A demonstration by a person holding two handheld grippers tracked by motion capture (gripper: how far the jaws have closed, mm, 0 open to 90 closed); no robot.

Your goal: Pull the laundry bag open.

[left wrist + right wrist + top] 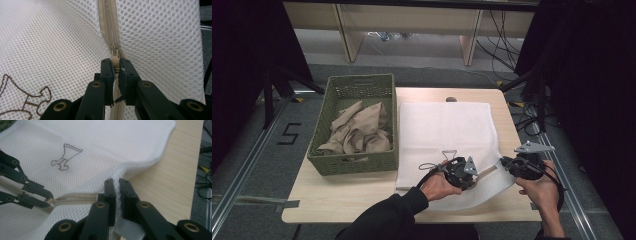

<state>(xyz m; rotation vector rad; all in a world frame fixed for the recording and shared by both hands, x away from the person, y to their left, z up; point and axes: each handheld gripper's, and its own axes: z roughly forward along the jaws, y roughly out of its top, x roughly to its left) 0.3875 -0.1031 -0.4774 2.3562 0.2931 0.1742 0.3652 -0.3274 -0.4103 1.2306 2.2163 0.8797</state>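
the left gripper has its two black jaws squeezed tight on the zip pull of a white mesh bag. the zip is tan & runs away up the bag from the jaws. past the pull the teeth look joined, so that part is shut. behind the pull, under the jaws, i can't tell if it's open or shut.

the right gripper has its jaws pinched together on a fold of the mesh at the bag's near edge, just beside the end of the zip. it looks like it holds the bag tight so the zip can slide. in the right gripper view the left gripper's jaws come in from the left w/ the pull between their tips.

the bag lies flat on the wood table, in front of the person, w/ its near corner lifted a bit between the 2 tools. it has a small brown stitched drawing on it. the bag looks flat, so prob nothing inside yet.

next to the bag, on its left, sits a green basket w/ tan cloth bunched inside.

my guess: the job is to work the zip, maybe to put the cloth in the bag. both grips are done. the zip slide is what's left, & the cloth is not moved yet.
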